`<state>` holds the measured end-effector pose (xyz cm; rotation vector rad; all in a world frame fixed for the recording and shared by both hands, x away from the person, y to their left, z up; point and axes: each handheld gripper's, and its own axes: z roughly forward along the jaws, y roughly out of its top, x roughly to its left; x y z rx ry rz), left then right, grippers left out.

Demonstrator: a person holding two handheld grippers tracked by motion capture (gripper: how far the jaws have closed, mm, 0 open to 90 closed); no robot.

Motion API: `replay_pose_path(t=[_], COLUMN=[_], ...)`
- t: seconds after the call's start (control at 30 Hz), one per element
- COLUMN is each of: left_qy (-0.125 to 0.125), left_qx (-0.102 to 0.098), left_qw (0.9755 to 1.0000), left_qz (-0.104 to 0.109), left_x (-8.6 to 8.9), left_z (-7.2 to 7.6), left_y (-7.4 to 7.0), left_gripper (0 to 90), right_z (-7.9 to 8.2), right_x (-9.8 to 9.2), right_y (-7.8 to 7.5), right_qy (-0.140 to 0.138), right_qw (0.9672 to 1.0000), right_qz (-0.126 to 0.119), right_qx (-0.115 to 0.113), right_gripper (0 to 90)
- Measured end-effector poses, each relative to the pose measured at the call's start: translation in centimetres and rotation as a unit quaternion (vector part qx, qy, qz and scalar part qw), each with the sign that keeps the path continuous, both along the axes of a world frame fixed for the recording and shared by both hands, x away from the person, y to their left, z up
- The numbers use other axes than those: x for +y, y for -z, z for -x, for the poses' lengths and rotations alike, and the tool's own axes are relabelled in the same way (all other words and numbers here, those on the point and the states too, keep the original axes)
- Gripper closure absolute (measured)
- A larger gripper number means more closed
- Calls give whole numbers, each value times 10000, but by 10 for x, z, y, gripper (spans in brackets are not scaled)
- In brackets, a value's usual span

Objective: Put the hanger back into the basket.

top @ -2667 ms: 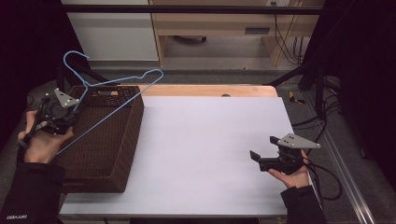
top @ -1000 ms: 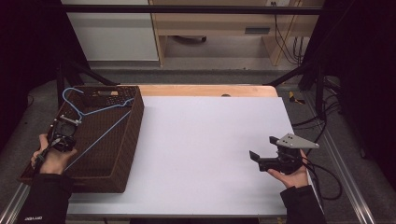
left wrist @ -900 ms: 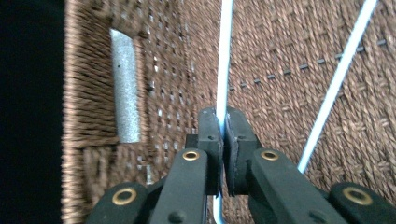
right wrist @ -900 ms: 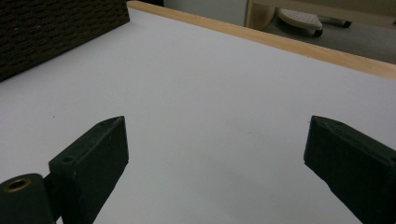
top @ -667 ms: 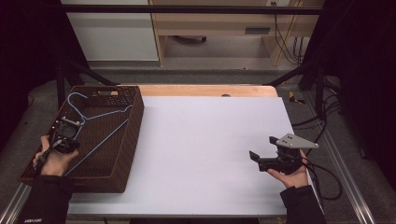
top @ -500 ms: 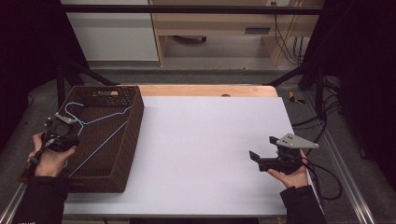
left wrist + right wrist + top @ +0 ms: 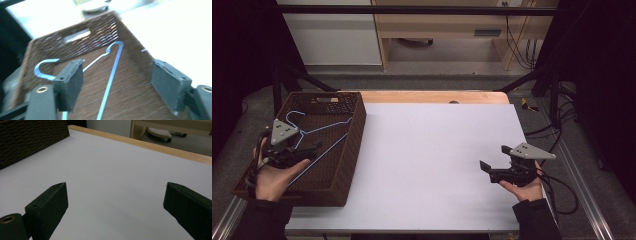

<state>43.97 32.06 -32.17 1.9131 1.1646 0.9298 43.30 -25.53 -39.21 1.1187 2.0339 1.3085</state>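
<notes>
On the white bench [image 7: 432,155] sits one brown wicker basket [image 7: 349,150] holding seemingly one blue wire hanger [image 7: 324,131]; the left gripper [image 7: 117,87], just opened, hovers empty above it, while the right gripper [image 7: 115,207] gapes empty.

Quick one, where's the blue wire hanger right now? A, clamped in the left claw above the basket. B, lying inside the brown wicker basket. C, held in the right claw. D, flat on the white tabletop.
B: the blue wire hanger lies on the floor of the brown wicker basket, and the left claw stands open above it with nothing pressed between its pads.
</notes>
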Motion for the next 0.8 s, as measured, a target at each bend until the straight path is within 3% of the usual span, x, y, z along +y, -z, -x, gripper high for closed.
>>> replay_pose_path(t=[0.23,0.33,0.43,0.67,0.8], left_qy=[680,973,1105,1570,1610], left_qx=[-238,-255,-320,-160,9], left_qw=[9968,9928,9902,9833,9819], left_qz=[339,650,798,908,995], left_x=[-35,-50,-62,-86,-93], left_z=[14,19,24,25,25], left_y=[1,6,13,34,47], left_gripper=[192,179,173,153,140], right_z=[1,1,1,2,2], right_x=[-1,-1,-2,-3,-4], right_y=[-1,-1,-1,-1,-1], right_qy=[0,1,-3,-1,-7], right_qw=[10000,10000,10000,9999,9999], right_qz=[-42,-42,-55,-56,-100], right_qx=[-46,-54,-62,-96,-81], right_gripper=[63,63,63,64,65])
